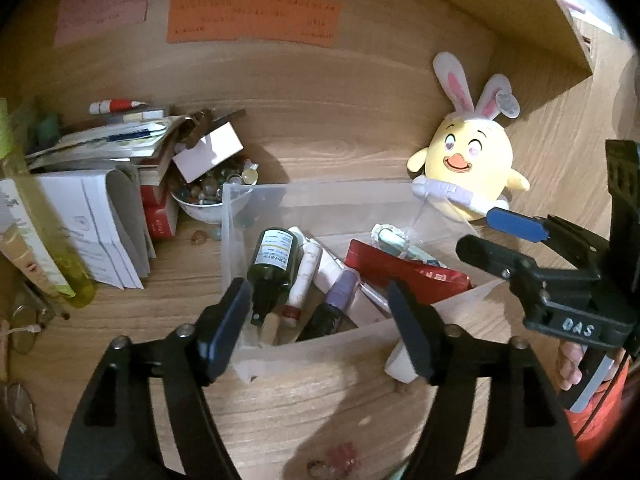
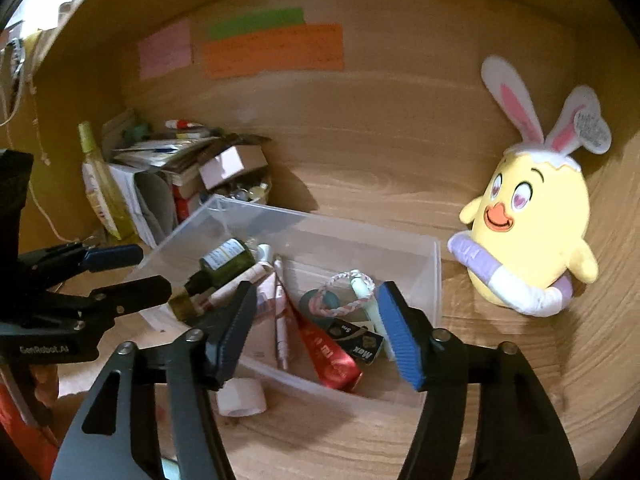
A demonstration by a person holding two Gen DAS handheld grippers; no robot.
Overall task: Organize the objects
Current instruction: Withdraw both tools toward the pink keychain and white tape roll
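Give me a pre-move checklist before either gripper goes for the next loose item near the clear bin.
1. Left gripper empty, jaws apart: ok.
2. Right gripper empty, jaws apart: ok.
3. Clear bin upright, top uncovered: ok.
4. White roll lies outside the bin at its near wall, unobstructed: ok.
5. Plush chick apart from the bin: ok.
6. Bowl of beads stable under the white card: cannot tell.

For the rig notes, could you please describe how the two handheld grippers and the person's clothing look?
Both are black plastic, two-fingered, with silver pivot screws. The left gripper has dark ribbed pads; the right gripper has a blue ribbed pad. White lettering marks each body. An orange sleeve shows by the right hand.
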